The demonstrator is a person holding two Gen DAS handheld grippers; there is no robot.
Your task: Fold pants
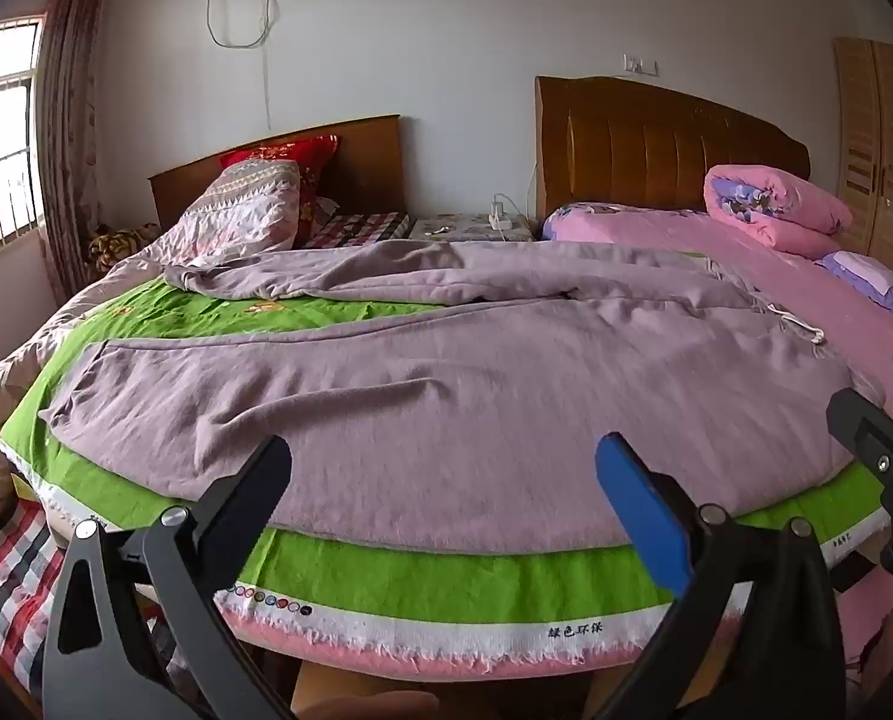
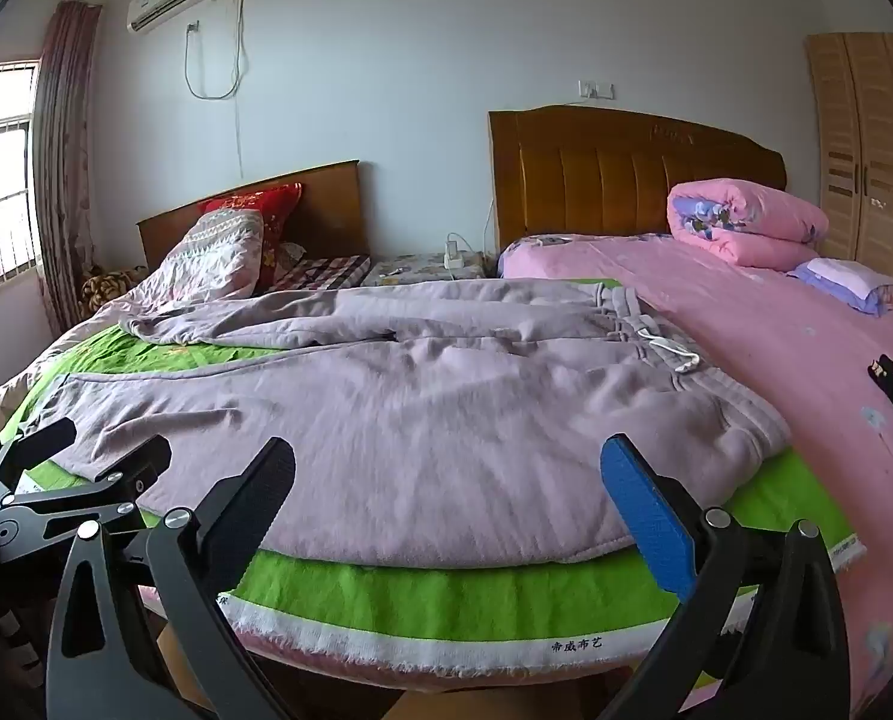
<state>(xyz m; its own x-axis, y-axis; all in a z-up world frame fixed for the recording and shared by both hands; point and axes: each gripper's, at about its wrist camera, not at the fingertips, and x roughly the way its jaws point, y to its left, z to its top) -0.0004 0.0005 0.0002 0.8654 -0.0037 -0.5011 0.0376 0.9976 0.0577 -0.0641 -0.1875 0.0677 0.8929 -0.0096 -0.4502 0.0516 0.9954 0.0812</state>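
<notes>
Lilac-grey sweatpants (image 1: 446,384) lie spread flat across a green cloth (image 1: 446,576) on the near end of a bed, their waistband and white drawstring (image 2: 674,354) at the right and both legs stretching left, the far leg rumpled and seemingly ending near a patterned pillow (image 1: 248,210). The left gripper (image 1: 446,480) hovers at the near edge of the pants with fingers spread wide, holding nothing, and the right gripper (image 2: 452,480) does likewise further right. A pink bed (image 2: 776,330) with a rolled quilt (image 2: 746,228) adjoins on the right.
</notes>
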